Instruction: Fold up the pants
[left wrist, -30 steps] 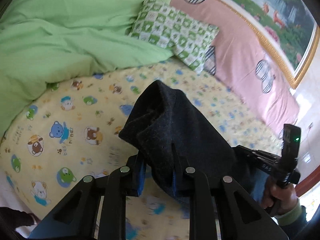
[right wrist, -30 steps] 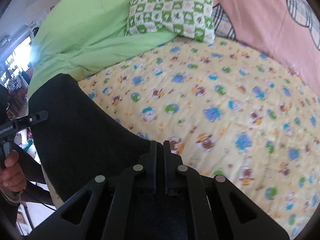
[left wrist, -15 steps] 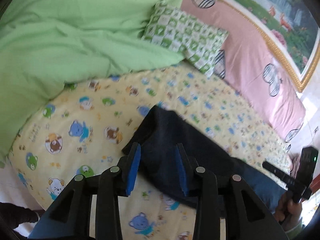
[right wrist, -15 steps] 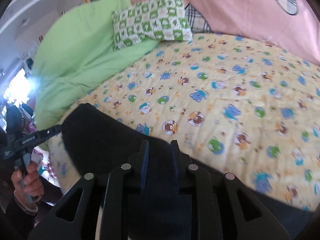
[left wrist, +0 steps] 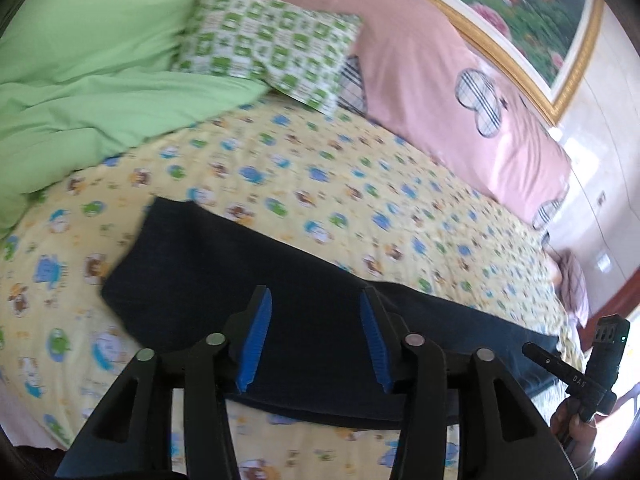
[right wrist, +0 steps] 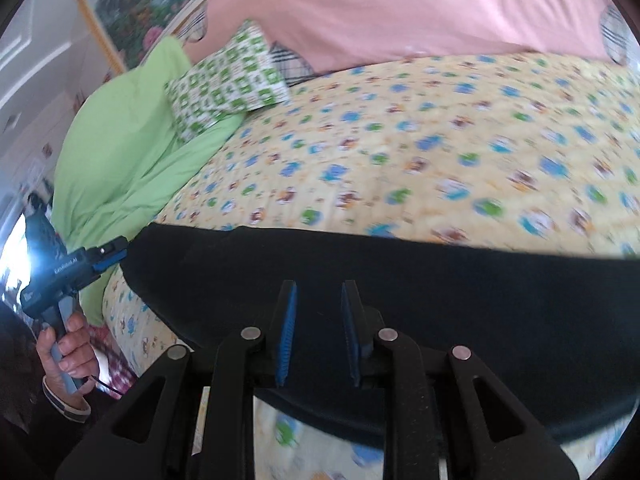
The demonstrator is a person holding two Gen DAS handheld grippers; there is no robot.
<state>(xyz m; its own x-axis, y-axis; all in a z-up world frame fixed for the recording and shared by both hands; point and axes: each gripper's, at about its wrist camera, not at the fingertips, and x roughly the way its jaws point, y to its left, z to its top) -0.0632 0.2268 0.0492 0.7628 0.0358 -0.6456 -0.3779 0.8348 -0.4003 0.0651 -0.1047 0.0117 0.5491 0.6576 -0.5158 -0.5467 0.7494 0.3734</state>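
The dark navy pants point(left wrist: 248, 272) lie flat as a long folded strip on the yellow cartoon-print bedsheet point(left wrist: 360, 184), near the bed's front edge. My left gripper point(left wrist: 314, 300) is open, with blue pads apart, above the strip's left part and holding nothing. In the right wrist view the pants point(right wrist: 440, 280) stretch across the frame. My right gripper point(right wrist: 318, 292) is open over them, empty. The other hand-held gripper shows at the right edge of the left view point(left wrist: 580, 376) and at the left edge of the right view point(right wrist: 72, 268).
A green duvet point(left wrist: 80, 80) is heaped at the left. A green checked pillow point(left wrist: 272, 40) and a pink cover point(left wrist: 440, 72) lie at the head of the bed. A gold-framed picture point(left wrist: 520, 20) hangs on the wall behind.
Both grippers let go of the pants and opened. The cloth dropped from a raised fold to lying flat on the sheet. Both grippers drew back slightly.
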